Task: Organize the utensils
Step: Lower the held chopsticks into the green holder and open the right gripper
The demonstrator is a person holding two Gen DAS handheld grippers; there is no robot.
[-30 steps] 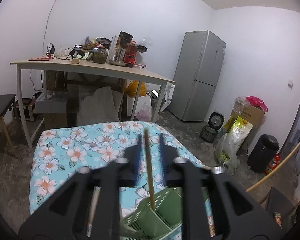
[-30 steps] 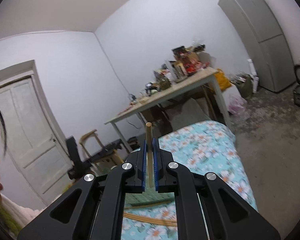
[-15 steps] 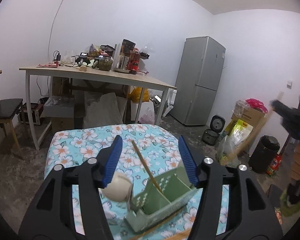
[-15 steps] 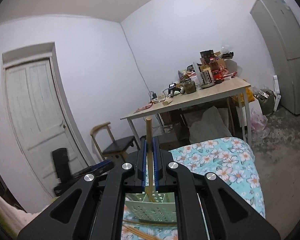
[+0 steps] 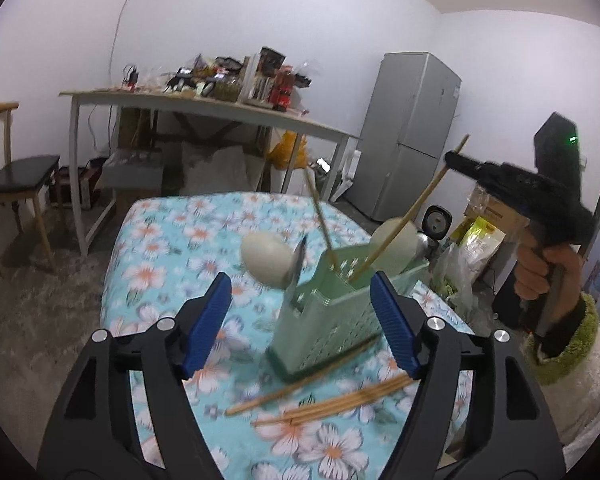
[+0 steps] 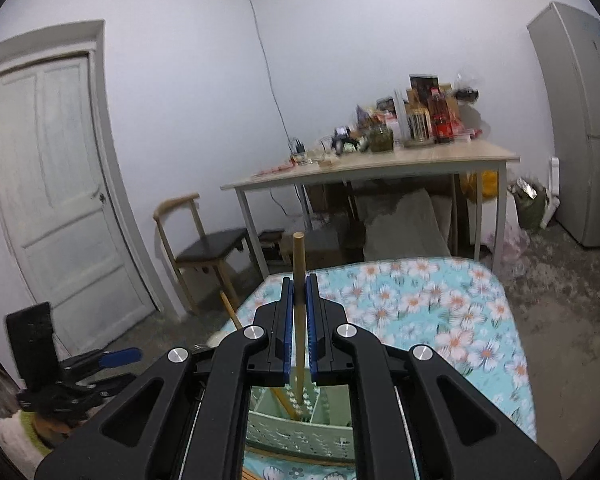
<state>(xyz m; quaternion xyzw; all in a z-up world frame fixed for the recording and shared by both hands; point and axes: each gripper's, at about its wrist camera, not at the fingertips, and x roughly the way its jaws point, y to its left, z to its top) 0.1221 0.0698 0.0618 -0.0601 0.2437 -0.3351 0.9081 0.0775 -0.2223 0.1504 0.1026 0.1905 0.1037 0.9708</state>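
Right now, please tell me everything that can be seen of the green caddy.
The caddy is a pale green box, plastic by its look, with rows of small holes in its walls and a divider inside. It stands upright on the floral cloth. Two chopsticks lean out of it; the right tool holds one chopstick, the other chopstick leans free. A knife and pale spoons also stand in it. More chopsticks lie at its base.

home: fridge (image 5: 410,136), cluttered table (image 5: 204,108)
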